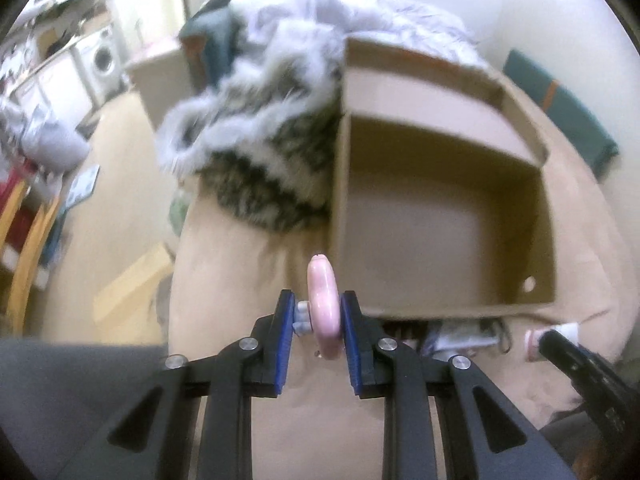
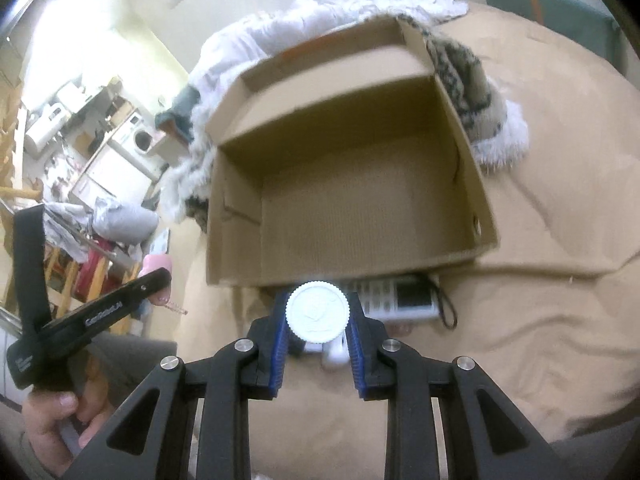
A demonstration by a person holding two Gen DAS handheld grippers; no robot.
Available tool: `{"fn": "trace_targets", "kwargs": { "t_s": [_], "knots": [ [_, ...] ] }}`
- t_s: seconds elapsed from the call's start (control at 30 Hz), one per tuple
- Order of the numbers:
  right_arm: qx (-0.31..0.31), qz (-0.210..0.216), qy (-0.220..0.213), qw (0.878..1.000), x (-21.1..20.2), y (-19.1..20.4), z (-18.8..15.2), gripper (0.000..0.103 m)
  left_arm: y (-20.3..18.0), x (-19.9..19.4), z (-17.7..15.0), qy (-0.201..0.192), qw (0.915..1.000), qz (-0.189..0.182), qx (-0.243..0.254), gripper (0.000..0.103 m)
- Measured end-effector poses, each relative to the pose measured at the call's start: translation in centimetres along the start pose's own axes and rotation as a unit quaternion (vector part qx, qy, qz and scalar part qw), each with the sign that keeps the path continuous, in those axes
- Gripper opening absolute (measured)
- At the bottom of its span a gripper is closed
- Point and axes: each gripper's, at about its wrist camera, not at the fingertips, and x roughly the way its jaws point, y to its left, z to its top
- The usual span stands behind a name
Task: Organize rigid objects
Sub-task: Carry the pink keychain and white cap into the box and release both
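In the left wrist view, the left gripper (image 1: pixel 319 316) is clamped narrow on a pink ring (image 1: pixel 323 309), held edge-on with its long axis running from 6 to 12 o'clock between the blue pads (image 1: pixel 280 344). A small pale part juts from the ring's left side against the left pad; what it is cannot be made out in the blur. The open box (image 1: pixel 440 216) sits on the tan bedcover (image 1: pixel 224 264), and its near wall begins just past the ring at about 1 o'clock from the grip. The box floor looks bare. A fluffy blanket (image 1: pixel 256 148) lies against the box's left wall, at 11 o'clock from the ring. At 3 o'clock the right gripper's tip enters with a white tube (image 1: pixel 560 330) in it.

In the right wrist view, the right gripper (image 2: pixel 318 320) holds a white tube by its neck, the ribbed round cap (image 2: pixel 318 313) facing the camera, so the tube's long axis points roughly back along the fingers. The box (image 2: pixel 360 200) lies straight ahead at 12 o'clock, its near edge just beyond the cap. A phone handset (image 2: pixel 404 300) lies on the cover at 2 o'clock, tucked against the box's near wall. At 9 o'clock the left gripper (image 2: pixel 160 280) shows with its pink load, a hand (image 2: pixel 60 420) wrapped around its handle.

Both loads sit near the near wall; the right one seems more squarely lined up with the opening, while the left would need to shift toward 1 o'clock to clear the corner.
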Motion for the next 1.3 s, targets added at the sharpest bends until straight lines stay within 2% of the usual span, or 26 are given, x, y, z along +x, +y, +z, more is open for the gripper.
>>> {"fn": "trace_targets", "kwargs": {
  "t_s": [0.17, 0.27, 0.47, 0.67, 0.9, 0.97, 1.07, 1.13, 1.3],
  "knots": [
    [-0.013, -0.007, -0.007, 1.000, -0.3, -0.5, 2.9, 0.028, -2.8, -0.7, 3.0, -0.029, 0.9991, -0.007, 0.032, 0.021],
    [-0.019, -0.021, 0.000, 1.000, 0.8, -1.0, 4.8, 0.028, -3.9, 0.8, 4.4, -0.026, 0.9988, -0.003, 0.042, 0.021],
    [-0.015, -0.051, 0.065, 0.996, 5.7, -3.1, 7.7, 0.028, -6.3, 4.8, 5.6, 0.002, 0.9978, 0.019, 0.063, 0.021],
    [-0.004, -0.052, 0.122, 0.991, 9.4, -5.0, 7.2, 0.028, -9.0, 8.9, 5.3, 0.036, 0.9937, 0.054, 0.091, 0.021],
    [-0.030, -0.061, 0.139, 0.988, 10.6, -4.9, 5.4, 0.028, -9.4, 11.7, 5.3, 0.057, 0.9878, 0.103, 0.103, 0.021],
    [-0.053, -0.076, 0.136, 0.986, 10.5, -4.5, 5.7, 0.028, -8.9, 12.3, 5.6, 0.071, 0.9899, 0.093, 0.081, 0.021],
    [-0.055, -0.077, 0.134, 0.986, 10.3, -4.4, 6.3, 0.028, -8.4, 12.8, 6.0, 0.079, 0.9925, 0.076, 0.053, 0.021],
    [-0.044, -0.084, 0.130, 0.987, 10.2, -4.9, 6.7, 0.028, -8.5, 13.0, 5.9, 0.073, 0.9921, 0.086, 0.056, 0.021],
    [-0.020, -0.077, 0.141, 0.987, 10.8, -5.7, 6.9, 0.028, -8.8, 14.1, 5.2, 0.085, 0.9902, 0.096, 0.055, 0.021]
  ]
}}
